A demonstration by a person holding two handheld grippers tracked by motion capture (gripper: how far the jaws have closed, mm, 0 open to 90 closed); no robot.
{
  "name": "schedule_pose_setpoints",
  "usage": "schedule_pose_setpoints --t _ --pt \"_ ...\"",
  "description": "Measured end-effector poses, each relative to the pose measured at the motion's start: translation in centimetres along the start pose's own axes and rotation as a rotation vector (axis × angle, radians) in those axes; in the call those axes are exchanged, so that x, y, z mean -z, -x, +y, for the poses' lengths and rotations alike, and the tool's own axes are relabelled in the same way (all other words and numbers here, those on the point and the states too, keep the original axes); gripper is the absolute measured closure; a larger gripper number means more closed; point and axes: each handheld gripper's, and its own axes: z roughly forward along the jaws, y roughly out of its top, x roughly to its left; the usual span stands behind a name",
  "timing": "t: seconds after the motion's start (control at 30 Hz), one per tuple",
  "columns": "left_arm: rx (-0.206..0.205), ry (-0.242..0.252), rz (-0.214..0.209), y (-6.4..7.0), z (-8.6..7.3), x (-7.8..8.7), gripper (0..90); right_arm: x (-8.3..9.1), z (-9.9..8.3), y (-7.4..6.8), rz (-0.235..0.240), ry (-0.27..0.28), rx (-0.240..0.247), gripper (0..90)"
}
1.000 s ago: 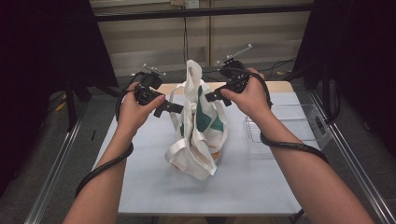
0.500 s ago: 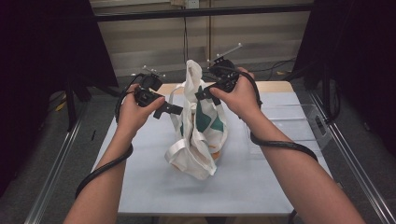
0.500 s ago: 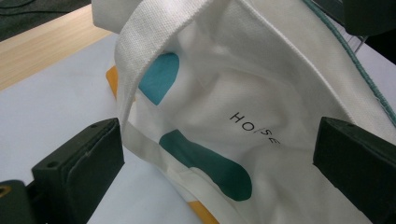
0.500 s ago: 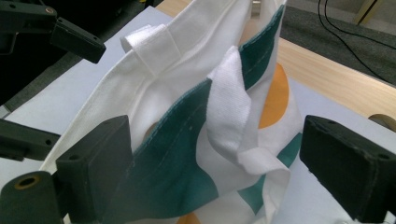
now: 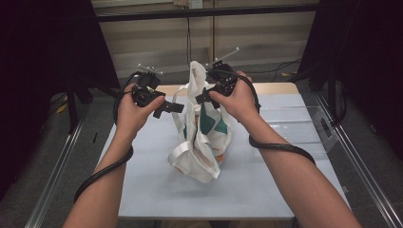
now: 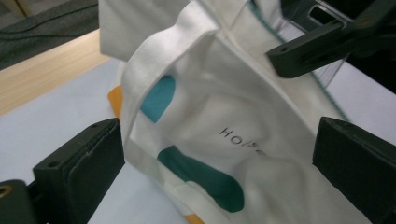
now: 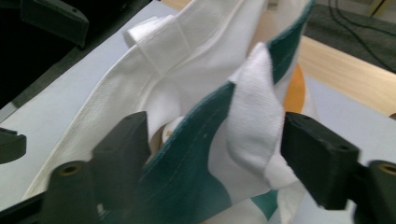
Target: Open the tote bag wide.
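Observation:
A white cloth tote bag point(image 5: 199, 142) with teal and orange shapes stands slumped in the middle of the light grey table point(image 5: 142, 190). My left gripper point(image 5: 173, 108) is open at the bag's left side; in the left gripper view point(image 6: 217, 135) its jaws stand wide on either side of the bag's printed wall point(image 6: 224, 140). My right gripper point(image 5: 202, 97) is open at the bag's upper rim; in the right gripper view point(image 7: 217, 126) its jaws straddle the teal edge point(image 7: 187, 154) and a white handle strap point(image 7: 254, 107). The bag's top corner sticks up between both hands.
A clear plastic bin point(image 5: 304, 123) sits on the table's right side. A wooden strip point(image 5: 275, 88) runs along the far edge. Metal rails and dark curtains flank the table. My right gripper's jaw point(image 6: 308, 51) shows in the left gripper view.
My right gripper has moved left and in over the bag's upper rim. The left gripper has stayed about where it was, and the bag has hardly shifted.

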Motion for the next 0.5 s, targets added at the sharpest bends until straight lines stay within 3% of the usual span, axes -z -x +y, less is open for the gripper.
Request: schedule_pose_setpoints --t 0.1,0.13,0.2,0.27,0.37,0.5 --pt "-0.004 -0.011 -0.001 0.4 0.2 -0.1 2.0 -0.1 -0.1 0.1 0.005 -0.01 0.002 26.6" --pt "-0.024 -0.013 -0.009 0.6 0.4 -0.3 1.7 -0.1 -0.1 0.0 0.007 -0.013 0.0 31.8" --pt "-0.03 -0.011 -0.017 1.0 0.5 -0.6 1.8 0.0 -0.1 0.1 0.009 -0.014 -0.012 33.5" --pt "-0.032 0.0 -0.007 1.1 0.6 -0.8 2.3 0.0 -0.1 0.1 0.005 -0.011 -0.011 34.9" --pt "-0.024 -0.013 -0.028 1.5 0.9 -1.2 4.2 0.0 -0.2 0.2 0.0 -0.016 -0.02 41.8" --pt "-0.029 -0.026 -0.034 1.4 0.9 -1.6 14.6 0.1 -0.2 0.3 0.006 -0.025 -0.017 49.8"
